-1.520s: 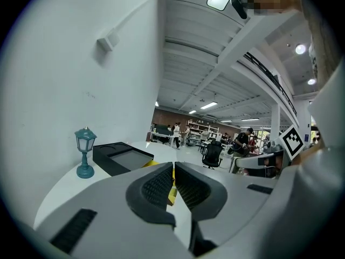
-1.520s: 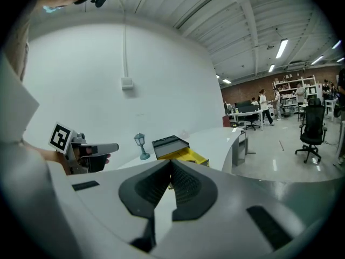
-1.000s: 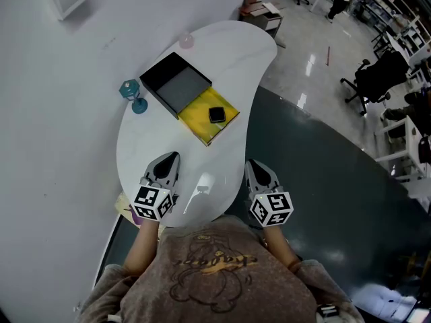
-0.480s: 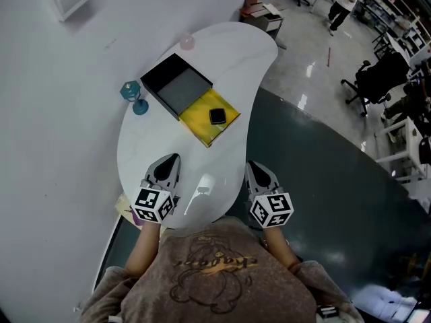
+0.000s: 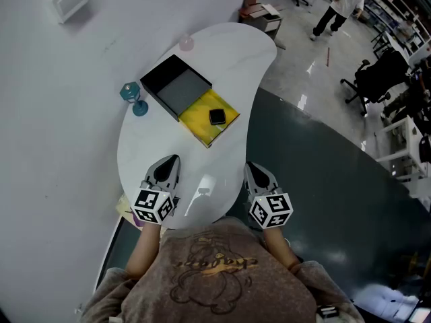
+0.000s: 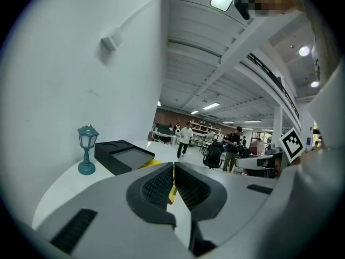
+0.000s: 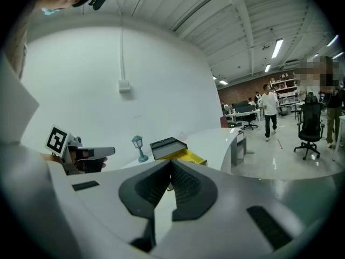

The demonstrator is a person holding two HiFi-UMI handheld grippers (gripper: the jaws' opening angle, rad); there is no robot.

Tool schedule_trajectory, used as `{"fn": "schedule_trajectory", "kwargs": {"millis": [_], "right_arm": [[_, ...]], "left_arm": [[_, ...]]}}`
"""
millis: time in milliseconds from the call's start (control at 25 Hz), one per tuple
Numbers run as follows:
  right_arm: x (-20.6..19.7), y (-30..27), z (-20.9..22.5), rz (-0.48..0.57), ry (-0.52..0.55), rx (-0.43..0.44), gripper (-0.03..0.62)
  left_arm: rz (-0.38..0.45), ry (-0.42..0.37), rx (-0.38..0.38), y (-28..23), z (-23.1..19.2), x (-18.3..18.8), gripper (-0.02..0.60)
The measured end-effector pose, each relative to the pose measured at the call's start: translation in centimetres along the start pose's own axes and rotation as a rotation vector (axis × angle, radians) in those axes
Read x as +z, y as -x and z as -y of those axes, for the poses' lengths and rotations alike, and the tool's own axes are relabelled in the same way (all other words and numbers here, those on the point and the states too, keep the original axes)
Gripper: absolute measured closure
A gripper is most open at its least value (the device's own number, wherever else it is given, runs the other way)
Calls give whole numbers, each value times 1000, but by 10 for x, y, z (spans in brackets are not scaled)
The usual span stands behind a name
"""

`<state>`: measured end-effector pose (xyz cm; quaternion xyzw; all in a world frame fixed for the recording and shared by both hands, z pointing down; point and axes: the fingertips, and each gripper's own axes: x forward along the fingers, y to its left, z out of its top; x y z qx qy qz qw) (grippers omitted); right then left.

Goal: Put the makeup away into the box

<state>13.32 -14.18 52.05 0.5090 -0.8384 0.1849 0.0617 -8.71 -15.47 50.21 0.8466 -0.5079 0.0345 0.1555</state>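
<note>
Black compact (image 5: pixel 217 116) unmoved; distant person (image 5: pixel 343 0) walked left.

Bright ceiling strip lights, glare on the glossy floor (image 5: pixel 310 62), fisheye-bent edges, sharp focus.

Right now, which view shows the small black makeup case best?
Head view: the makeup case lies in full sight on the yellow tray. Both gripper views show only the tray's edge; the case can't be made out there.
</note>
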Motion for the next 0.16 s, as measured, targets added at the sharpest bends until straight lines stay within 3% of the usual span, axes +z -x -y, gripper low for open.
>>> {"fn": "schedule_trajectory", "kwargs": {"millis": [160], "right_arm": [[1,0,0,1,2,-1,592]], "left_arm": [[2,-2,-6,0,1,1,554]]}}
